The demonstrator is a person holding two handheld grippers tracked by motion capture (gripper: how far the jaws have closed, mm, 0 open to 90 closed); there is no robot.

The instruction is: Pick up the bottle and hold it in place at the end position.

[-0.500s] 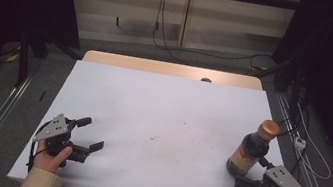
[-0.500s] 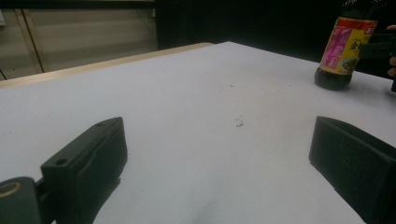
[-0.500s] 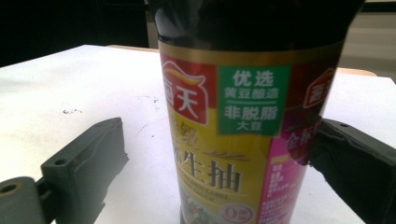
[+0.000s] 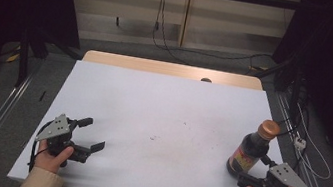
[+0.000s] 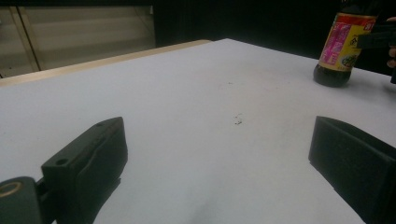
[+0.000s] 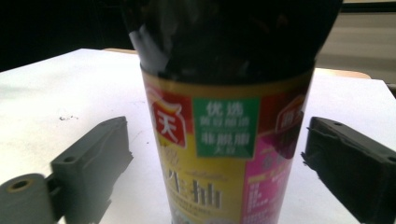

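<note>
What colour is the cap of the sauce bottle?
The cap of the dark sauce bottle is orange-brown, clearest in the high view.

White-topped table, wooden far edge; dark sauce bottle upright near right edge.

From the right gripper view the bottle runs off the top edge, so its neck and cap are lost, and its base drops below the bottom edge. The small print on its label is too blurred to read. In the left gripper view the same bottle is cut at the top, near the tabletop's far right corner. From above, a small dark thing at the far edge is too tiny to identify.
</note>
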